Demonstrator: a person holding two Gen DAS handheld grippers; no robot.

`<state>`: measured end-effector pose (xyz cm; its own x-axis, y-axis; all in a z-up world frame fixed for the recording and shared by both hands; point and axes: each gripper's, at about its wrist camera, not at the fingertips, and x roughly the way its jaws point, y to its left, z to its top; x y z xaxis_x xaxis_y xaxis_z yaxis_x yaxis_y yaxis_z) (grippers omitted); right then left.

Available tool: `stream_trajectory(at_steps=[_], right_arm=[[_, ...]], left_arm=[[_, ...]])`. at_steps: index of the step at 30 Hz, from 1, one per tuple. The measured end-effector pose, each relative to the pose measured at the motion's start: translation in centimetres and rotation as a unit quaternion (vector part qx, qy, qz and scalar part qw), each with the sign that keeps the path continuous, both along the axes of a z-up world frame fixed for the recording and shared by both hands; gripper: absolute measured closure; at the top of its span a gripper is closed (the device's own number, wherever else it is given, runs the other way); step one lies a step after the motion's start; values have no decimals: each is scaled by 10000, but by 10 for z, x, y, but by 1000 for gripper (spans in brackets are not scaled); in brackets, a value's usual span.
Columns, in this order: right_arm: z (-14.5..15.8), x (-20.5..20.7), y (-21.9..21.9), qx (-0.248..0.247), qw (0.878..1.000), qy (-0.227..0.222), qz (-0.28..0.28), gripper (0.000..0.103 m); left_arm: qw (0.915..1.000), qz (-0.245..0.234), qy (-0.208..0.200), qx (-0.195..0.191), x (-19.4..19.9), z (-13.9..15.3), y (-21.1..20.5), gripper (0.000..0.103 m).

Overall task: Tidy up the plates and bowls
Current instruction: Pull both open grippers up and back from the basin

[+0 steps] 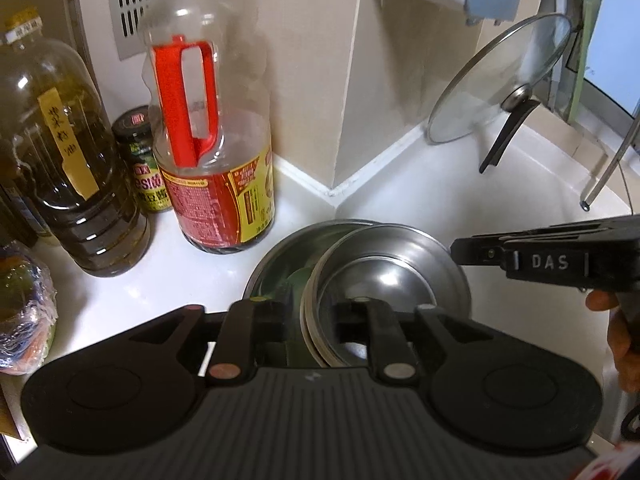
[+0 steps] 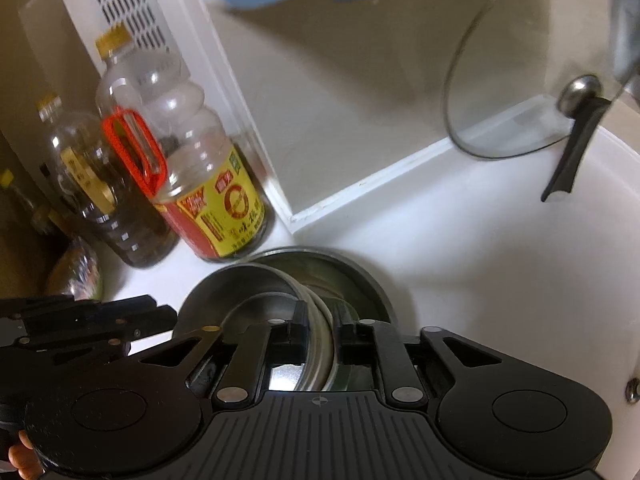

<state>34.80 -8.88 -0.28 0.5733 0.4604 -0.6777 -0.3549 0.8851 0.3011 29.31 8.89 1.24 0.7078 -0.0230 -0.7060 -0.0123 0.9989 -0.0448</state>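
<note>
White bench [image 1: 460,200] and beige wall tiles fill the corner where the work is done. Two nested steel bowls are seen on the bench: a small steel bowl [image 1: 384,276] is tilted inside a larger steel bowl [image 1: 276,268], its rim leaning over the larger bowl's edge. Just behind the larger bowl a soy sauce bottle [image 1: 216,168] with a red handle is stood, and beyond that an oil bottle [image 1: 68,168] and a small jar [image 1: 140,156]. Well to the other side of the bowls, a glass lid [image 1: 496,84] is propped against the wall. The left gripper [image 1: 312,320] and the right gripper [image 2: 320,340] are both placed astride the small bowl's rim, jaws slightly parted and not seen pressing on it.
</note>
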Motion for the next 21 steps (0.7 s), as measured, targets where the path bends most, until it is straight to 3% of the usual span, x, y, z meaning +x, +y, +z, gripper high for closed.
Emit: stream_trajectory(at_steps=[3,5,14,21], right_arm=[[2,-16,-13,259,9995,-110,-134,59],[2,-30,-22,424,9986,-196,-241,54],[-13,-104,-39,512,9952,-527,-641,49],[-26,-150,-53,539,9946,-456,-762,49]], left_arm=[[9999,-59,-128,12,-12,3,0,84],[9997,-83,-208,11,-21,5,0,83],[9979,-246,-487,340,-68,-3,-13,77],[9985,-221,-464,173,-110,-9,-22,77]])
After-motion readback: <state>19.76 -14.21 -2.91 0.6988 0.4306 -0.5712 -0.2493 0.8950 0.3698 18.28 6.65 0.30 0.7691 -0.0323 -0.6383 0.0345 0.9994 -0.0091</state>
